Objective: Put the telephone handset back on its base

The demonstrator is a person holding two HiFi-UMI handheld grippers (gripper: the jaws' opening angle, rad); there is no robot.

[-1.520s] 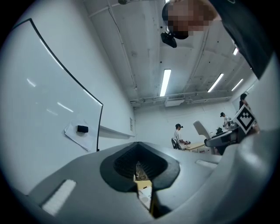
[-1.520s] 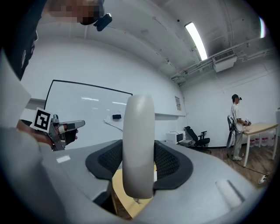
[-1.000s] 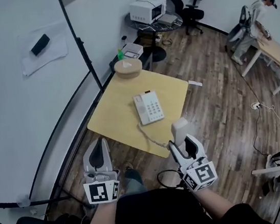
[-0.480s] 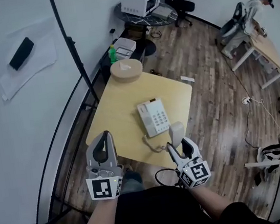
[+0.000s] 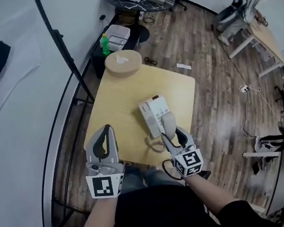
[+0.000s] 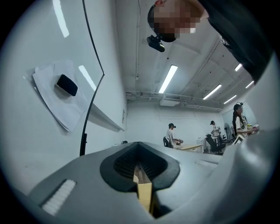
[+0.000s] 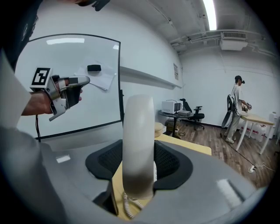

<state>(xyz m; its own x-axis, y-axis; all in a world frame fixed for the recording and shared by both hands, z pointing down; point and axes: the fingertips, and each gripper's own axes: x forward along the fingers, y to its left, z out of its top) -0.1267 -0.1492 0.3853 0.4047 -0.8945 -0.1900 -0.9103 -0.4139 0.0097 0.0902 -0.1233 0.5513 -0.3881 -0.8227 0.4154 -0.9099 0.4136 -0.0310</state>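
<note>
Cream-white plastic is filling my right claw (image 5: pixel 173 136): I am clamping the telephone handset (image 5: pixel 168 124) between both jaws, with its far end sticking out past my fingertips. I am holding it over the near edge of the yellow wooden table (image 5: pixel 123 94), at the near right corner of the telephone base (image 5: pixel 151 113), not seated on it. Its coiled cord (image 5: pixel 152 142) is hanging by the table edge. My left claw (image 5: pixel 105 140) is hovering well apart, jaws pressed together on nothing.
</note>
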